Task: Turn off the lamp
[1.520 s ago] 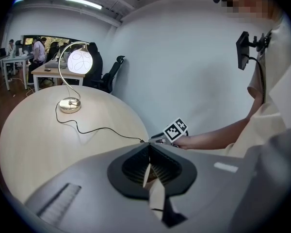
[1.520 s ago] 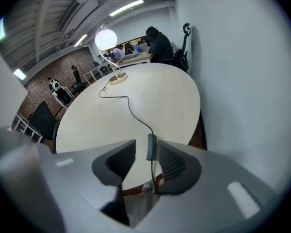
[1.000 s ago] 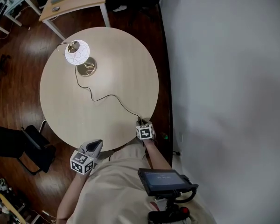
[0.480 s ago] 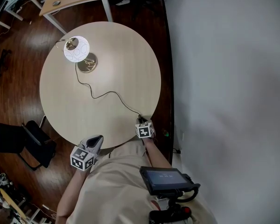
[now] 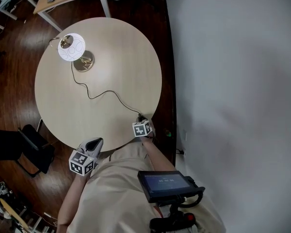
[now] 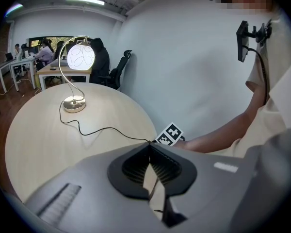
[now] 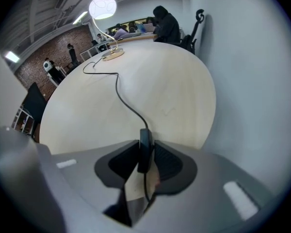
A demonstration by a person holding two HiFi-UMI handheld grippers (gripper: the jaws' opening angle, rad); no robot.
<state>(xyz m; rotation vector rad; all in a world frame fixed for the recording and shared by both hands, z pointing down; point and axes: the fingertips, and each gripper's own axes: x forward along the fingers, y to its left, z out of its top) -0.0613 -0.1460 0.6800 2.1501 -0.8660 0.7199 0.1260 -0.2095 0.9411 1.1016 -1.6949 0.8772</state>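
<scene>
The lamp (image 5: 70, 48) is seen lit at the far left of the round bench (image 5: 121, 52), its white globe glowing above a brass base (image 5: 83, 62). A black cord (image 5: 104, 94) is trailed in loose curves from that base across the bench to the near edge. There the right gripper (image 7: 146, 141) is pointed steeply down. An inline switch (image 7: 145, 152) on the cord is caught between its fingers (image 7: 169, 164). They are being closed at this moment, and a pad is seen against each side of the switch. Beyond the switch the cord is led away over the bench top toward the lamp.

The left gripper (image 6: 149, 144) is held off the near edge of the bench, left of the person's body and well apart from cord and lamp. Its fingers (image 6: 135, 169) are brought together at the tips, and nothing is held between them.

A dark chair (image 5: 26, 149) is parked on the wood floor (image 5: 14, 96) just left of the bench. A pale wall (image 5: 233, 81) is seen along the right. A small screen (image 5: 166, 184) is carried in front of the person's chest.
</scene>
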